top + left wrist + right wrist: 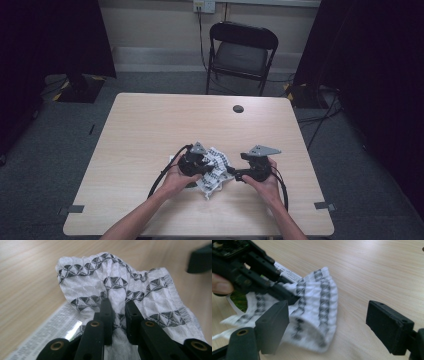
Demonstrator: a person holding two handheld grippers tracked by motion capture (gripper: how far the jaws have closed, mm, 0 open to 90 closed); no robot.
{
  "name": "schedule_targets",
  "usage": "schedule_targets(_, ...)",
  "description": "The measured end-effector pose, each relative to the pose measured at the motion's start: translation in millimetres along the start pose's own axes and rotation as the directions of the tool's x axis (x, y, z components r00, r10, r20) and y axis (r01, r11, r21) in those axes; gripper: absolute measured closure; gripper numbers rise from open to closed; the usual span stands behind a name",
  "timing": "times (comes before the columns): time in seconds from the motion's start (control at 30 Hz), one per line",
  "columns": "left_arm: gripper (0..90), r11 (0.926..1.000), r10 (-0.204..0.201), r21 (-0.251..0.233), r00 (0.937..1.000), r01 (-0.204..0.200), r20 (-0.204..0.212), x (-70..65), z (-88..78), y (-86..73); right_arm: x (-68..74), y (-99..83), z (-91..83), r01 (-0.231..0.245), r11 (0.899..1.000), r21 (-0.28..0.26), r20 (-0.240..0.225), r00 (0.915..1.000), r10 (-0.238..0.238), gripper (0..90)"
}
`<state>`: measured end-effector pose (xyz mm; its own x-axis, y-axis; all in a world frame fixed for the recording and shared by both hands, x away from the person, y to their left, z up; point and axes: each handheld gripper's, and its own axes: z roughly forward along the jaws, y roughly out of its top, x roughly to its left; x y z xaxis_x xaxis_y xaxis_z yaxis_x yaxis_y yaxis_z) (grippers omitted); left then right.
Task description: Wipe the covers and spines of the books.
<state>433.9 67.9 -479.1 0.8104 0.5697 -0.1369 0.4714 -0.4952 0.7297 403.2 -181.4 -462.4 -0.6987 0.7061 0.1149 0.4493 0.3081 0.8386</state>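
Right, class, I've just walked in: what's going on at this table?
A person is working a white cloth with black patterns using two hand-held grippers. The left gripper is shut on a bunched fold of the cloth, lifting it off the wooden table. The right gripper has its jaws wide open beside the cloth, not gripping it. A printed sheet lies under the cloth.

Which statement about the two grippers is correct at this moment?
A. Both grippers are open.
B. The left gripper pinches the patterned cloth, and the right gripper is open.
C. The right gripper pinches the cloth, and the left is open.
B: the left gripper jaws squeeze a fold of the patterned cloth, while the right gripper jaws stand wide apart.
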Motion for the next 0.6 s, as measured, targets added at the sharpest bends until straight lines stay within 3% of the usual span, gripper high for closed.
schedule_targets(0.17,79.3,0.9998,0.012,0.013,0.9995,-0.012,-0.029,5.0,3.3,6.1,-1.4,0.3,-2.5,-0.004,1.000,-0.008,0.005,1.0000,0.004,18.5)
schedule_targets(0.43,79.0,0.9995,-0.030,-0.007,0.9982,0.030,-0.052,14.5,9.8,11.7,-1.9,-0.2,-4.0,0.002,1.000,-0.008,0.006,1.0000,-0.002,19.7)
schedule_targets(0.6,79.2,1.0000,0.001,-0.010,0.9977,-0.002,-0.068,12.7,12.8,13.7,-2.5,0.6,-4.9,0.002,1.000,-0.014,0.004,1.0000,-0.002,20.7)
